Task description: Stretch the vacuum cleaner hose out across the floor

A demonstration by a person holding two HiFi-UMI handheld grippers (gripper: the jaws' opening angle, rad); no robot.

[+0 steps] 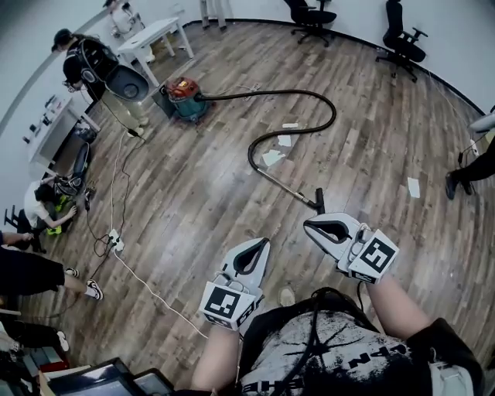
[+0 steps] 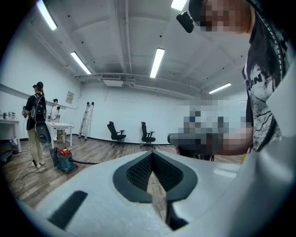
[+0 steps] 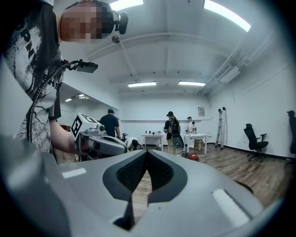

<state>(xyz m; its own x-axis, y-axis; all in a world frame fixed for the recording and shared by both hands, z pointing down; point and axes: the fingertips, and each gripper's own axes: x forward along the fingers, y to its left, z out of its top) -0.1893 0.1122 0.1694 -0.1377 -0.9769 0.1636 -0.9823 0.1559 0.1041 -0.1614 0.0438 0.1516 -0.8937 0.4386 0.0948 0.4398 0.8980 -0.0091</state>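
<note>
A white rectangular table (image 1: 151,39) stands on a brown wood-plank floor (image 1: 193,193), close to a plain white wall (image 1: 255,9). Just right of the table, a pale metal ladder (image 2: 86,119) leans against that wall. Farther right along it stand two black swivel office chairs (image 1: 313,17). White paper sheets (image 1: 272,158) lie scattered on the boards well in front of the table. Overhead, long white light strips (image 2: 157,62) glow on a white ceiling (image 2: 125,37).

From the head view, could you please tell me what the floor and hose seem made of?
The floor: wood or wood-look planks, semi-gloss; seams, grain and glare show. The hose: probably flexible black plastic, matte; it lies in smooth curves.
</note>
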